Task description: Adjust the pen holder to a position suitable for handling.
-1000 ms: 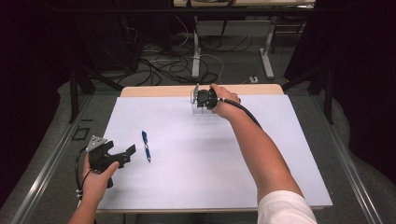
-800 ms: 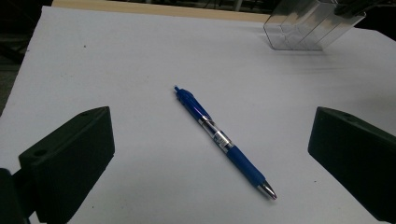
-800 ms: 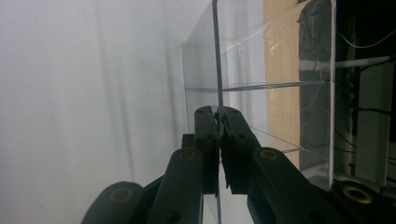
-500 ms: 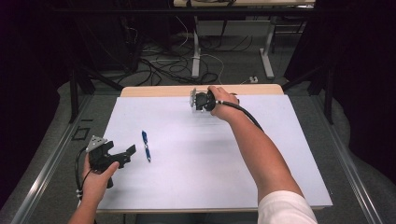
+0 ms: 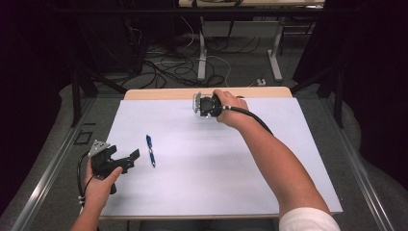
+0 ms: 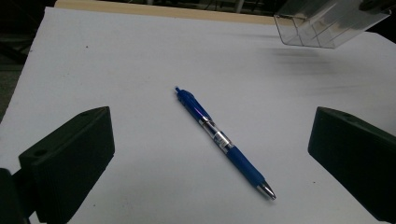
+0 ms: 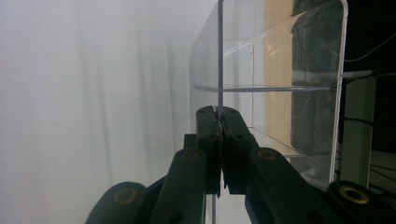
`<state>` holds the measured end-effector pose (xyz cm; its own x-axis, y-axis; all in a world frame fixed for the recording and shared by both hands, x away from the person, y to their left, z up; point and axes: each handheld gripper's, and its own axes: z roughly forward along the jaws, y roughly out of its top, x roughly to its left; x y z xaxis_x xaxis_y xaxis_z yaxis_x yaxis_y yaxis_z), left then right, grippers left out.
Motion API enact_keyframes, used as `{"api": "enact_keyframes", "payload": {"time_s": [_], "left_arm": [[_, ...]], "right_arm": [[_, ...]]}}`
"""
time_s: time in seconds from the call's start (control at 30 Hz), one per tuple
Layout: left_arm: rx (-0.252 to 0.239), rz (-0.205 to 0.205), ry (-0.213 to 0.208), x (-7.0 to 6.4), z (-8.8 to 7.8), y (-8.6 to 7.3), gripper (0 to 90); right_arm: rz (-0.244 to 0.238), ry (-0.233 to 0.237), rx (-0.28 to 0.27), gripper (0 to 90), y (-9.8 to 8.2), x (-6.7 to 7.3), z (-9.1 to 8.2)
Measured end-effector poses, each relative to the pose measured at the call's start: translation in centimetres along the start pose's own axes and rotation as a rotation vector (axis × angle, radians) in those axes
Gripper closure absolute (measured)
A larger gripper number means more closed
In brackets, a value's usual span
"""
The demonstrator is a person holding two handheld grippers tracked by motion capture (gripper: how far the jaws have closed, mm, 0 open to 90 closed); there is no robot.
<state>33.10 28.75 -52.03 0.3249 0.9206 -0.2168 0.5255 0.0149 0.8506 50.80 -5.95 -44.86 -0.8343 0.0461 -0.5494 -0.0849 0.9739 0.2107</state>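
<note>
A blue click pen (image 5: 150,150) lies on the white table top (image 5: 202,163) at the left. My left gripper (image 5: 132,159) rests just left of it, jaws open and wide apart. In the left gripper view the pen (image 6: 224,142) lies on the table ahead of the two black jaws, untouched. At the far edge my right gripper (image 5: 201,106) is shut on a wall of a clear plastic compartment box (image 5: 196,102). In the right gripper view, the jaws (image 7: 218,116) pinch the thin clear wall (image 7: 271,70). The box (image 6: 322,23) hangs tilted just above the table with a blurred shadow under it.
A strip of bare wood (image 5: 159,93) runs along the table's far edge. Beyond it the floor holds tangled cables (image 5: 163,62) and white desk legs (image 5: 202,48). Metal rails (image 5: 53,168) flank the table on both sides.
My right hand has carried the clear box a little leftward and up off the table near the far edge. The left gripper and the pen have stayed put.
</note>
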Motion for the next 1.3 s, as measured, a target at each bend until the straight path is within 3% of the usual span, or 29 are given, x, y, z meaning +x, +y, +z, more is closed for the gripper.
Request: {"api": "enact_keyframes", "payload": {"time_s": [0.23, 0.53, 0.77, 0.83, 1.3], "left_arm": [[0.002, 0.001, 0.001, 0.1, 0.0, 0.0, 0.3], [-0.011, -0.005, 0.004, -0.1, 0.1, 0.1, 0.3], [-0.011, 0.001, 0.003, -0.1, 0.2, 0.0, 0.3], [-0.007, 0.007, 0.004, -0.1, 0.1, 0.1, 0.3], [-0.006, 0.006, 0.006, -0.2, 0.1, 0.0, 0.3]], "right_arm": [[-0.009, 0.019, 0.003, 87.6, 0.7, 1.8, -1.8], [-0.011, 0.079, 0.023, 87.7, 1.1, 3.6, -3.5], [-0.004, 0.158, 0.022, 87.7, 1.2, 5.9, -4.8], [0.005, 0.171, 0.007, 87.7, 1.1, 6.4, -5.0], [0.0, 0.242, 0.036, 87.6, 1.4, 8.3, -5.1]]}}
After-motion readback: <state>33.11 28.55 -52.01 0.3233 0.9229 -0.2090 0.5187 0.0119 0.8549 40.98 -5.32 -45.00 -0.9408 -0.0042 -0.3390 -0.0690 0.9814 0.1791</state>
